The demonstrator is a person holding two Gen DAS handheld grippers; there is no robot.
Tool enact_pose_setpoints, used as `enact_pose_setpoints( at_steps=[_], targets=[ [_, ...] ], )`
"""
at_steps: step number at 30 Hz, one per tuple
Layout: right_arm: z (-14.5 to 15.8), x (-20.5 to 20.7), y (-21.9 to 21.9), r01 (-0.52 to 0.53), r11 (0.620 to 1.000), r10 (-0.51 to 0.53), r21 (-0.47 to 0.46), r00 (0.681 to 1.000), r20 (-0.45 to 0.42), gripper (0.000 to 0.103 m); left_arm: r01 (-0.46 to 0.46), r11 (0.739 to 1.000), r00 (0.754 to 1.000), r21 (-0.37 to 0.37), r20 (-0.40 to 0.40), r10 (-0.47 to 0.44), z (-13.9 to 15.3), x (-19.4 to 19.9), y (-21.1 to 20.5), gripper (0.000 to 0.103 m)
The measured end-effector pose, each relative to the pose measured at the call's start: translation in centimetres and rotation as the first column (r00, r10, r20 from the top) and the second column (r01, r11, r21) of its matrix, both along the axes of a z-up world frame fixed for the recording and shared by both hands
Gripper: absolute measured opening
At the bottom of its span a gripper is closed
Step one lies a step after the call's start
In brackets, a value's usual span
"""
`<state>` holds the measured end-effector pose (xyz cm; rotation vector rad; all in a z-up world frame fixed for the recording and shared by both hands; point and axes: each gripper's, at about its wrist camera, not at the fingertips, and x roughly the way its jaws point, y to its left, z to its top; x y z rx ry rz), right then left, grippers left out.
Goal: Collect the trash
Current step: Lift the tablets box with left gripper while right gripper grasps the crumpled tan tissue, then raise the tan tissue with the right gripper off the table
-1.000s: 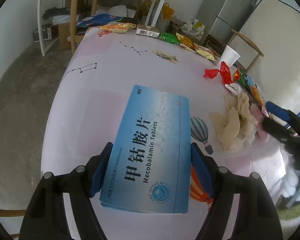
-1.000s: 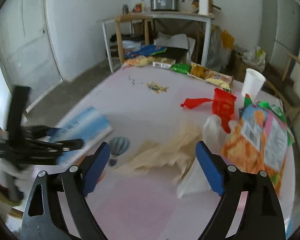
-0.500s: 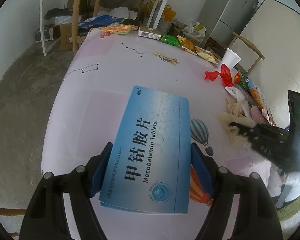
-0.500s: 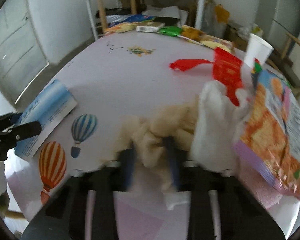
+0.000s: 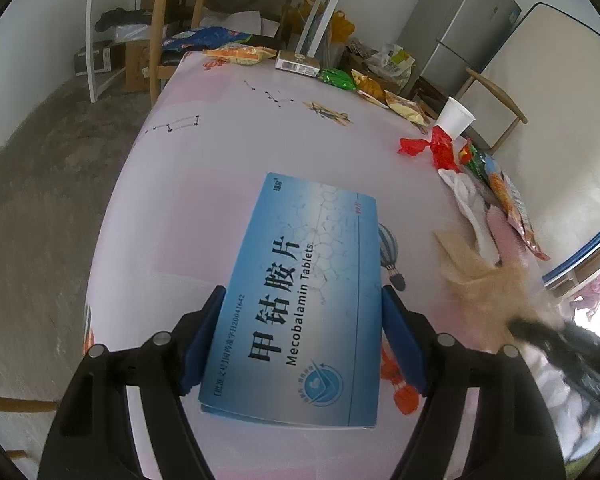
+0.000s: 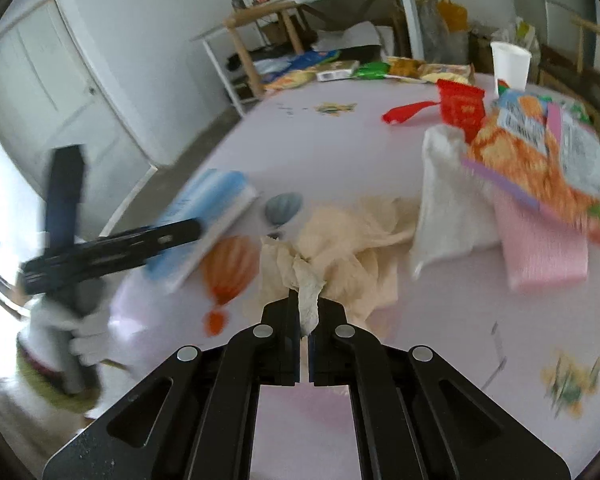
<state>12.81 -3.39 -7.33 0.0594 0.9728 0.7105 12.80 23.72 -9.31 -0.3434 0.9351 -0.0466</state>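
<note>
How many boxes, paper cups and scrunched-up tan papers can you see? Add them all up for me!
Boxes: 2 (blue tablet box, small white box)
Cups: 1 (white paper cup)
Scrunched papers: 1 (tan paper)
Total: 4

- The tablet box [image 5: 300, 300] lies on the table [image 5: 204, 184], at the centre of the left wrist frame.
- The crumpled tissue [image 6: 352, 240] lies at the centre of the right wrist frame, right of the box.
- The paper cup [image 6: 510, 65] stands upper right, behind the snack bag [image 6: 540, 148].
</note>
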Motion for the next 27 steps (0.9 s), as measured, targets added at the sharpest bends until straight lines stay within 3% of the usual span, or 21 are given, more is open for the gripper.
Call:
enact_pose_setpoints(
  at_steps=[6, 11, 19, 27],
  targets=[
    [1.2, -3.0, -3.4, 0.016, 0.984, 0.006, 0.176, 0.992, -0.124, 0.001, 0.018, 1.0, 1.0, 0.005, -0.006, -0.018, 0.3, -1.0, -1.1, 0.074],
    [2.4, -2.5, -4.9, 0.075, 0.979, -0.055, 0.19, 0.993, -0.107, 0.001, 0.015, 1.0, 1.0, 0.016, -0.002, -0.015, 0.6, -1.2, -1.2, 0.074],
    [1.1, 1.5, -2.6, 0.175, 0.984, -0.175, -0.022, 0.985, 0.013, 0.009, 0.012, 1.0, 1.0, 0.006, -0.003, -0.012, 0.8, -1.0, -1.1, 0.074],
    [-2.0, 4.4, -1.6, 0.218, 0.969, -0.22, -0.117, 0.976, 0.001, 0.033, 0.027, 1.0, 1.0, -0.003, -0.008, -0.027, 0.4, -0.7, -1.2, 0.074]
  ],
)
